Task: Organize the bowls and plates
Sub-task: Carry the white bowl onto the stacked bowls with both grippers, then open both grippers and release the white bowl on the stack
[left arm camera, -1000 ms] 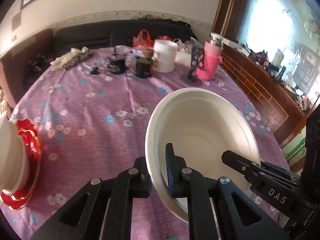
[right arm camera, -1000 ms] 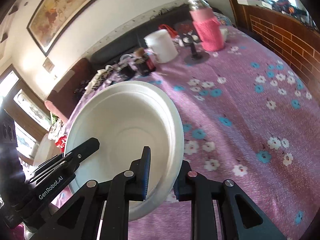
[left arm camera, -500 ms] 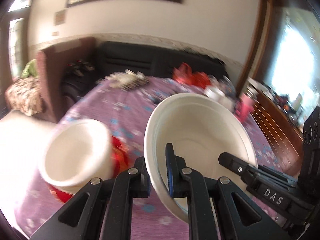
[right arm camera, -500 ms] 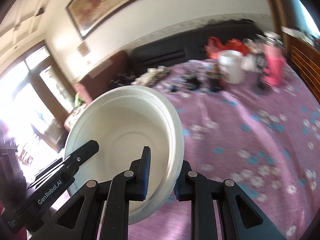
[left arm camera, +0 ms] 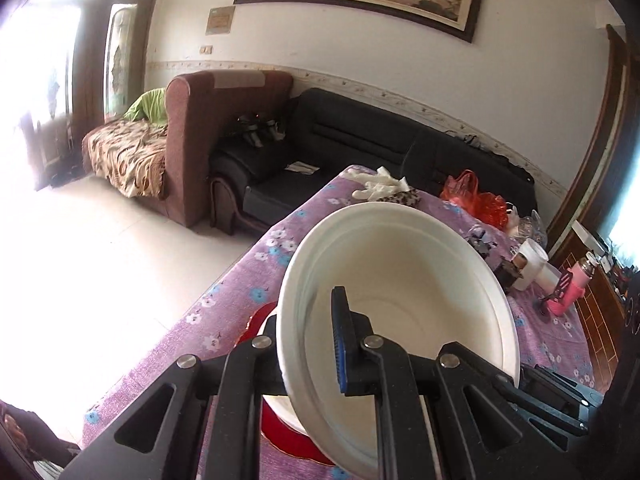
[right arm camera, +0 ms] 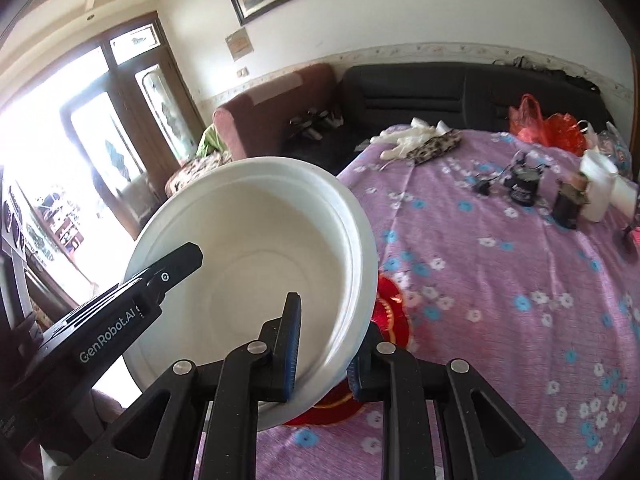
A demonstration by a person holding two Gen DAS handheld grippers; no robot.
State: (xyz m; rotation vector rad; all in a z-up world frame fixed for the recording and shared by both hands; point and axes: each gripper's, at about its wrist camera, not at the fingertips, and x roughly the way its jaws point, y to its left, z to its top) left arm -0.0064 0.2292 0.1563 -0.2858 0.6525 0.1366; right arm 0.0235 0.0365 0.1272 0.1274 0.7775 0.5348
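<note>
A: Since one second ago the white bowl (left arm camera: 396,308) was carried across the table (right arm camera: 500,280), from the side with the pink bottle (left arm camera: 570,290) to the near edge. Now a red plate (right arm camera: 390,304) shows directly under it, where before it was far on the left.

B: And who holds the bowl?

A: Both grippers, as before. The left gripper (left arm camera: 308,344) is clenched on the rim at the left side of the bowl — one finger (left arm camera: 344,344) with the blue pad is inside the wall, the other finger is outside and mostly hidden behind the bowl. The right gripper (right arm camera: 322,346) grasps the rim on the opposite side; its left finger (right arm camera: 290,344) stands inside the bowl, its right finger presses from outside, below the rim.

B: Is the bowl level?

A: No, it is tilted, with the opening turned toward the cameras. It does not rest on the table — it is in the air above the red plate.

B: Is something else under it?

A: In the left wrist view a white shape (left arm camera: 276,396) sits on the red plate, just under the held bowl. I cannot tell if they touch.

B: And the rest of the table?

A: The white mug (right arm camera: 596,190), the dark jars (right arm camera: 568,204) and the red bags (right arm camera: 548,124) are at the far side, well apart from the bowl.
</note>
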